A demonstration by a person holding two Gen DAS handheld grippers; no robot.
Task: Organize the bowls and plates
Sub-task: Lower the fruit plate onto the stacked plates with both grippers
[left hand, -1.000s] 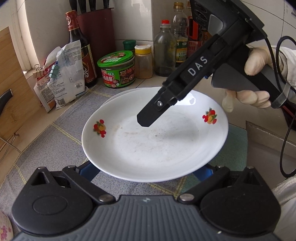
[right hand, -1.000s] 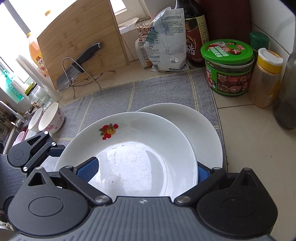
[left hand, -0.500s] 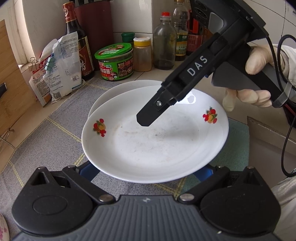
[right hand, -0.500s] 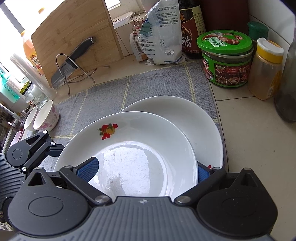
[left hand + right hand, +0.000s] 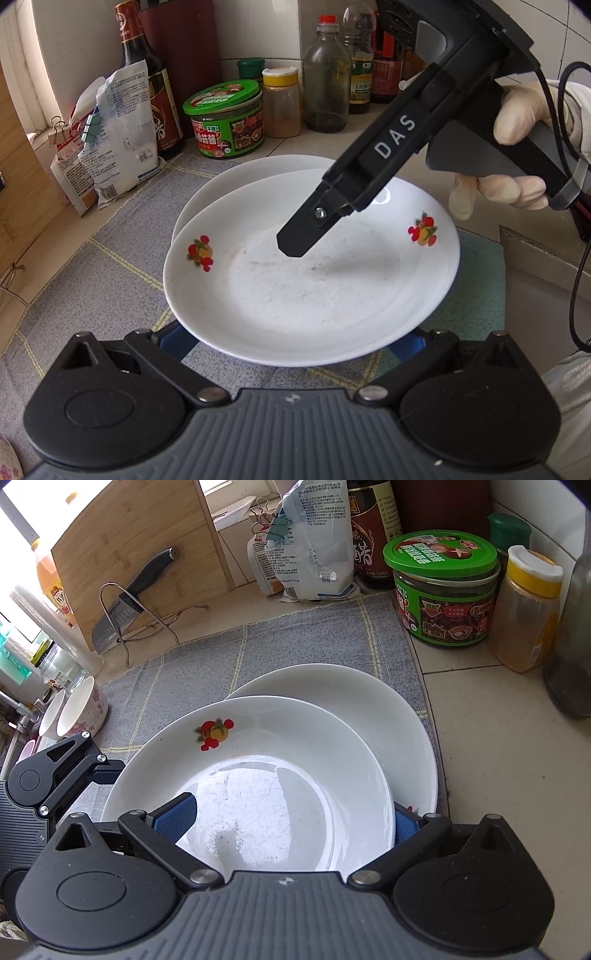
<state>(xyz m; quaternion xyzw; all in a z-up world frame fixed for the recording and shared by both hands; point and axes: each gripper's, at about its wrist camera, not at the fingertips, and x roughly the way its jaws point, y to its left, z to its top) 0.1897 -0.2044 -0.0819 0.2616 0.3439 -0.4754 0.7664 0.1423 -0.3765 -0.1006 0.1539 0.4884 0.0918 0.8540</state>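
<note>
Right gripper [image 5: 284, 823] pinches the fruit-print plate [image 5: 258, 760] over a plain white plate [image 5: 369, 709]; left gripper [image 5: 291, 343] spread beneath

Both cams sit low and close over the same fruit-print plate [image 5: 310, 295] [image 5: 258, 775]: left one faces the wall bottles, right one the cutting board [image 5: 140, 554].

A pale tiled kitchen counter [image 5: 498, 746] carries a grey checked cloth mat [image 5: 295, 646]. A plain white plate [image 5: 369, 701] lies on the mat. Behind the mat stand a green-lidded jar [image 5: 443, 590], a yellow-capped spice jar [image 5: 524, 609], a dark sauce bottle [image 5: 369, 535] and clipped white bags [image 5: 310, 546]. At the left, a wooden cutting board [image 5: 140, 546] and knife [image 5: 133, 598] rest in a wire rack, with two flowered bowls [image 5: 81, 709] near the mat's edge.
</note>
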